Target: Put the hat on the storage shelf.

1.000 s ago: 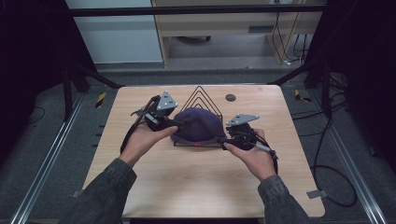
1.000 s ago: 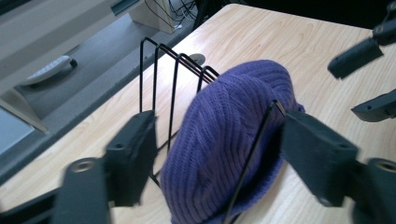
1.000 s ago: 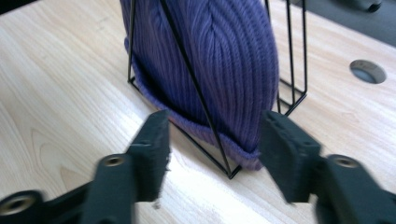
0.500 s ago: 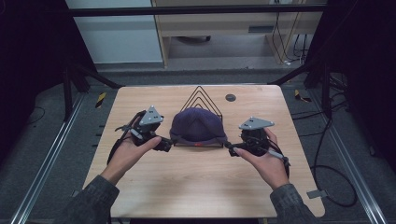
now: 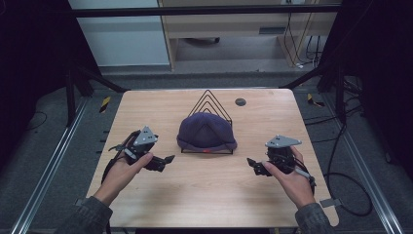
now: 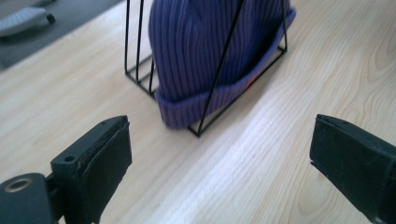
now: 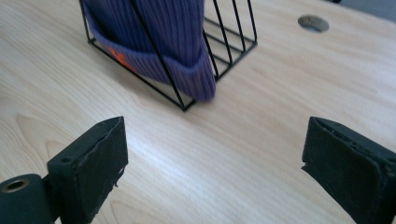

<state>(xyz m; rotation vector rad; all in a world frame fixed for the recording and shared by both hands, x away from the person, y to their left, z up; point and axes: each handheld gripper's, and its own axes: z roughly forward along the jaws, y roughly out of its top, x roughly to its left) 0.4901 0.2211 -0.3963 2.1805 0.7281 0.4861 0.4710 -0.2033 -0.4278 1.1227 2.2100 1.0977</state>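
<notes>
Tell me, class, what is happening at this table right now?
A person holds a two-jaw gripper in each hand. A purple knit beanie sits draped over a black wire rack on the wooden table. The left gripper and right gripper rest either side of it, apart from it; their jaws have just been opening and hold nothing.

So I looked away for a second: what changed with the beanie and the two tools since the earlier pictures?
Both tools let go of the purple beanie and drew back toward the person. The left tool moved out to the left and the right tool out to the right. Their jaws have just been opening and now stand wide with nothing between them. The beanie stays on the black wire rack, and the rack has not shifted.
</notes>
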